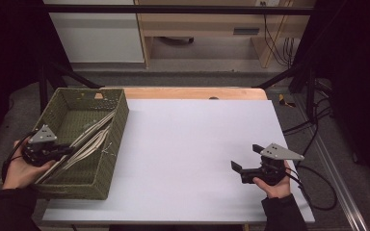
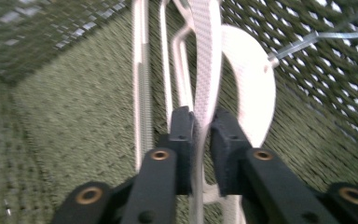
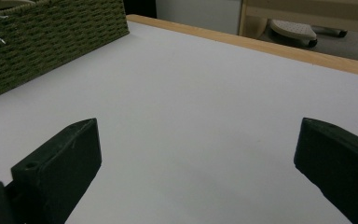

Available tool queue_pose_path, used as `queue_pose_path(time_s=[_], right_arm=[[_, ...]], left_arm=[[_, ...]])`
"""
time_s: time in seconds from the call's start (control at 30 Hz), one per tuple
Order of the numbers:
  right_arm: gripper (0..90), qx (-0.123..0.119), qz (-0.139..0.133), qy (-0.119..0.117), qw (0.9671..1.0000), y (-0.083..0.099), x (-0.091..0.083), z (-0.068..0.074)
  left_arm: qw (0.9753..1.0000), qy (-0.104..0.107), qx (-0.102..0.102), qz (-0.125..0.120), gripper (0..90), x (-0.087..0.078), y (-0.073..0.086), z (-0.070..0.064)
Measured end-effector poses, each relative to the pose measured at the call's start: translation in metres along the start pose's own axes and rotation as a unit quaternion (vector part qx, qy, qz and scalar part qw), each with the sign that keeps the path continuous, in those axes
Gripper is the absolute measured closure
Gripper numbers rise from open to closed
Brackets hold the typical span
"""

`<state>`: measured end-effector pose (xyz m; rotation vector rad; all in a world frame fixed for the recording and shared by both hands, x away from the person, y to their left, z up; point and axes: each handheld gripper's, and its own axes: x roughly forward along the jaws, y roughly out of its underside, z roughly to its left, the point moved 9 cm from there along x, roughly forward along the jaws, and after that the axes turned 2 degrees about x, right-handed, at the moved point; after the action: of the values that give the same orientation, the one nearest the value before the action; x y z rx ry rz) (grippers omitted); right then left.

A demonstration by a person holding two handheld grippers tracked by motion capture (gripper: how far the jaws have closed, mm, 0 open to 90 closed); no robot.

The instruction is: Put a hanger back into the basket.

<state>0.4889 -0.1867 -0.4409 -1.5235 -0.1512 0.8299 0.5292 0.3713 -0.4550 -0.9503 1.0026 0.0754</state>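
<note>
A green woven basket [image 1: 117, 126] stands on the left side of the table, with several white hangers [image 1: 92, 138] lying slanted inside it. My left gripper [image 1: 70, 150] reaches into the basket from its near left side. In the left gripper view it [image 2: 203, 122] is shut on a flat white hanger [image 2: 206, 56], which runs up between the jaws; the basket's mesh wall [image 2: 335, 74] is close on the right. My right gripper [image 1: 246, 157] hovers open over the white table top at the near right. In the right gripper view it [image 3: 198, 154] holds nothing between its wide-set jaws.
The white table top [image 1: 188, 144] stretches between the basket and the right gripper, with a wooden strip [image 1: 192, 92] along its far edge. The basket's side [image 3: 51, 37] appears at far left in the right gripper view. Cables [image 1: 318, 183] trail off the table's right.
</note>
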Motion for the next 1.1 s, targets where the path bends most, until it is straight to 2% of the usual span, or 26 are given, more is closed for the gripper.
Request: queue_pose_path(time_s=[0.07, 0.2, 0.27, 0.37, 0.43, 0.5, 0.6, 0.63, 0.67, 0.7, 0.77, 0.9, 0.97, 1.03, 1.1], right_arm=[[1.4, -0.002, 0.000, 0.000, 1.0000, 0.000, 0.000, 0.000], [1.4, -0.002, -0.001, 0.000, 1.0000, 0.000, 0.000, 0.000], [1.4, -0.002, -0.001, 0.000, 1.0000, -0.001, 0.000, 0.000], [1.4, -0.002, -0.002, 0.000, 1.0000, -0.001, 0.000, 0.000], [1.4, -0.003, -0.002, -0.001, 1.0000, -0.001, 0.000, 0.001], [1.4, -0.003, -0.002, -0.002, 1.0000, -0.001, 0.000, 0.001], [1.4, -0.005, -0.004, -0.002, 1.0000, -0.001, -0.001, 0.000], [1.4, -0.001, -0.006, -0.001, 1.0000, -0.002, -0.001, 0.001], [1.4, -0.001, -0.006, -0.001, 1.0000, -0.002, -0.001, 0.001], [1.3, -0.001, -0.008, -0.001, 1.0000, -0.003, -0.002, 0.001], [1.4, -0.004, -0.009, -0.002, 1.0000, -0.003, -0.003, 0.001], [0.9, -0.001, -0.014, -0.002, 0.9999, -0.004, -0.004, 0.000], [0.7, 0.000, -0.016, -0.002, 0.9999, -0.005, -0.004, 0.001], [0.6, -0.001, -0.018, -0.002, 0.9998, -0.005, -0.006, 0.000], [0.6, -0.001, -0.021, -0.002, 0.9998, -0.006, -0.006, 0.000]], left_arm=[[1.0000, 0.002, 0.002, 0.004, 73.6, 0.002, -0.002, -0.003], [0.9999, 0.002, -0.002, -0.014, 67.8, -0.002, -0.010, -0.004], [0.9999, -0.003, 0.001, -0.016, 59.4, -0.006, -0.012, -0.004], [0.9991, -0.012, -0.009, -0.040, 49.3, -0.012, -0.020, -0.004], [0.9971, -0.011, -0.032, -0.068, 41.0, -0.018, -0.027, -0.005], [0.9937, -0.017, -0.048, -0.100, 33.1, -0.024, -0.036, -0.005], [0.9855, -0.010, -0.073, -0.153, 24.6, -0.036, -0.052, -0.012], [0.9794, -0.004, -0.085, -0.183, 22.0, -0.042, -0.062, -0.018], [0.9794, -0.004, -0.085, -0.183, 17.6, -0.042, -0.062, -0.018], [0.9760, -0.002, -0.092, -0.197, 17.6, -0.045, -0.067, -0.023], [0.9719, 0.000, -0.090, -0.217, 14.5, -0.052, -0.075, -0.032], [0.9610, 0.007, -0.095, -0.260, 11.6, -0.063, -0.091, -0.052], [0.9581, 0.011, -0.100, -0.268, 10.4, -0.065, -0.095, -0.061], [0.9580, 0.016, -0.101, -0.268, 9.0, -0.062, -0.098, -0.071], [0.9569, 0.028, -0.108, -0.268, 8.6, -0.057, -0.099, -0.083]])
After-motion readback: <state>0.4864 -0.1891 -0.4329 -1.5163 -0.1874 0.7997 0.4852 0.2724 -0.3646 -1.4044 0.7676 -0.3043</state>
